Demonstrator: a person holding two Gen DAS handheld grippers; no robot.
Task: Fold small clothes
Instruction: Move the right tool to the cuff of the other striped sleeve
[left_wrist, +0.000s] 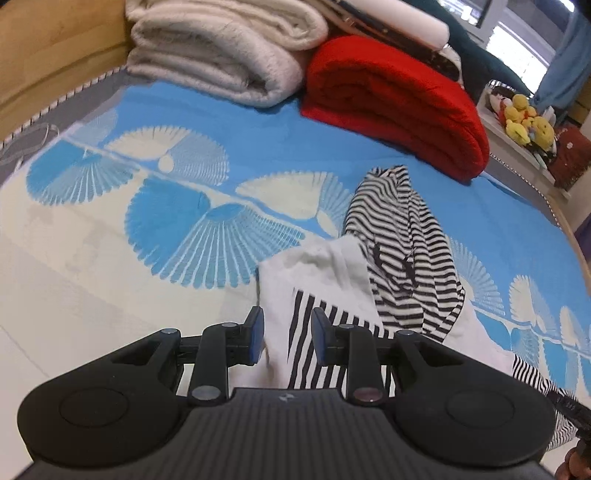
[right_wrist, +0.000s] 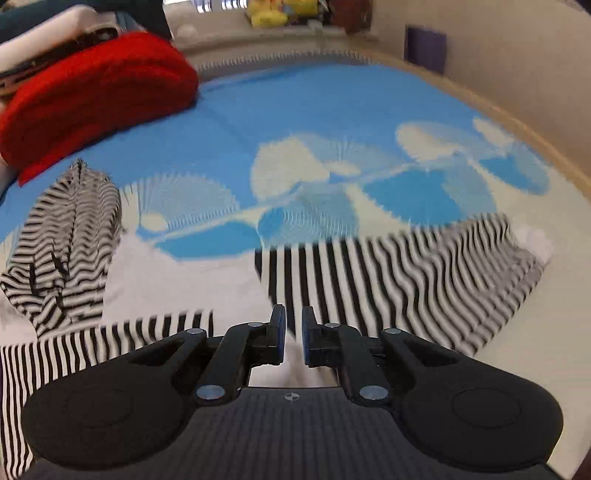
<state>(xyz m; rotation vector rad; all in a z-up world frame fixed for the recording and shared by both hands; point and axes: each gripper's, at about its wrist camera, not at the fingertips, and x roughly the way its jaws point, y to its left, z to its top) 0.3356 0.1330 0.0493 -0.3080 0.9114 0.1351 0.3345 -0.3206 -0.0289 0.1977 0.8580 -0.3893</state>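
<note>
A small white garment with black-and-white striped sleeves (left_wrist: 332, 280) lies crumpled on the bed. One striped sleeve is bunched up over the white body (left_wrist: 406, 243). My left gripper (left_wrist: 288, 332) hovers over the garment's near edge with its jaws apart and nothing between them. In the right wrist view the garment's striped part (right_wrist: 406, 280) spreads out ahead and to the right, and the bunched sleeve (right_wrist: 70, 236) lies at the left. My right gripper (right_wrist: 293, 334) is over the striped cloth with a narrow gap between its pads; I cannot tell whether cloth is pinched.
The bed has a blue and cream sheet (left_wrist: 184, 206) with fan patterns. A folded red blanket (left_wrist: 395, 103) and a folded cream blanket (left_wrist: 221, 48) lie at the back. Yellow plush toys (left_wrist: 524, 118) sit on a shelf beyond the bed edge. A wooden frame (right_wrist: 535, 129) borders the bed.
</note>
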